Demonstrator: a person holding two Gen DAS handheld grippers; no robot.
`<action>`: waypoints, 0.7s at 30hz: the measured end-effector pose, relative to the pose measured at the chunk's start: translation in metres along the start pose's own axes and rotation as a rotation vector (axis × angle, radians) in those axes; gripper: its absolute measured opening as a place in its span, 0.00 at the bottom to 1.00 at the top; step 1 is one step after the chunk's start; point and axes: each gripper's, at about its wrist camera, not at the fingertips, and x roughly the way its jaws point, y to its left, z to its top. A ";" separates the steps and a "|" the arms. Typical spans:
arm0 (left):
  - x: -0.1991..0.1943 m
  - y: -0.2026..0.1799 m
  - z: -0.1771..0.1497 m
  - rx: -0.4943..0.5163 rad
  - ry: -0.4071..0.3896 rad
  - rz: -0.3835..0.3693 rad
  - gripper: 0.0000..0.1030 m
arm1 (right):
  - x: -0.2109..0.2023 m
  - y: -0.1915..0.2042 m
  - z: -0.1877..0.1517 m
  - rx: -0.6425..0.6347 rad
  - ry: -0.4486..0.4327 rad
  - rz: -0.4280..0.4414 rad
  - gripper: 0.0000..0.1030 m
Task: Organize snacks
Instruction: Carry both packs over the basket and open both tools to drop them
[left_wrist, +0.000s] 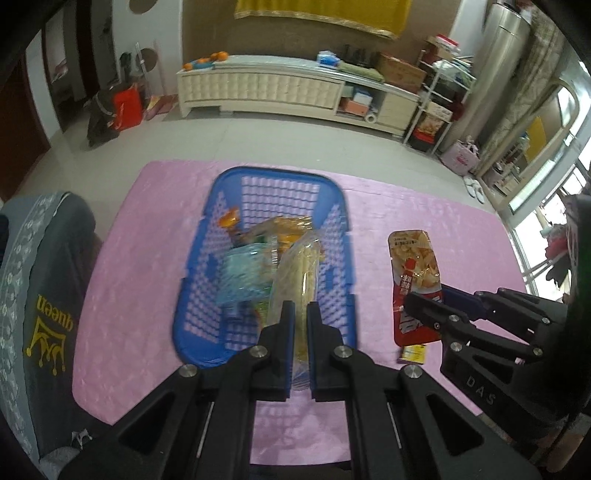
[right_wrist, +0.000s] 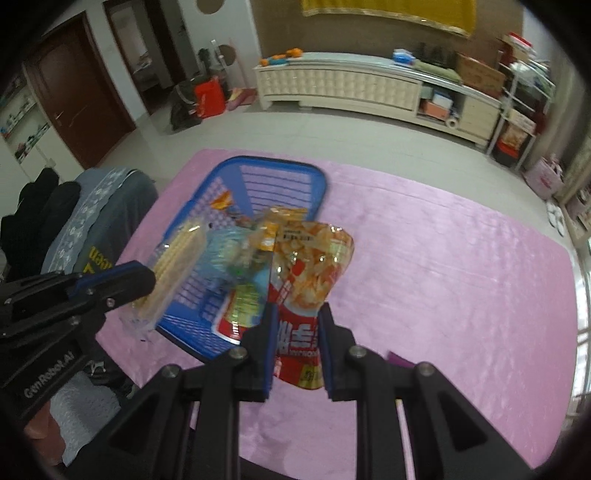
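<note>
- Snacks are the matter here, and the blue basket (left_wrist: 264, 258) on the pink-covered bench (left_wrist: 424, 221) serves as the landmark for them.
- Left of the basket, a grey garment (left_wrist: 48, 288) with yellow lettering hangs over something at the bench edge.
- Inside the basket lie several packets: an orange packet (left_wrist: 227, 219) toward the far left corner, a pale blue packet (left_wrist: 242, 277) in the middle, and more orange wrappers (left_wrist: 286, 229) behind it.
- The left tongs (left_wrist: 300, 314) sit at the near end of the basket, pinched almost shut on a clear pack of pale wafer rolls (left_wrist: 299, 266); the pack slants up and forward over the basket's inside.
- From the right wrist view the same wafer pack (right_wrist: 177, 262) appears over the basket's (right_wrist: 280, 177) left rim, gripped by the left tongs (right_wrist: 147, 284).
- Right of the basket, the red chip bag (left_wrist: 415, 273) is gripped at its lower end by the right tongs (left_wrist: 421, 306); in the left wrist view it looks just beside the basket, apart from its rim.
- In the right wrist view the right tongs (right_wrist: 295, 332) are closed part-way on the chip bag (right_wrist: 310, 273), whose top edge overlaps the basket's near right side.
- Whether the bag touches the bench cannot be told.
</note>
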 end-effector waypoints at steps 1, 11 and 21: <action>0.003 0.007 0.000 -0.006 0.005 0.003 0.05 | 0.005 0.007 0.001 -0.009 0.005 0.007 0.24; 0.035 0.045 -0.004 -0.048 0.065 0.020 0.05 | 0.046 0.040 0.010 -0.043 0.063 0.033 0.24; 0.053 0.052 -0.003 -0.016 0.073 -0.006 0.06 | 0.066 0.056 0.009 -0.055 0.101 0.040 0.24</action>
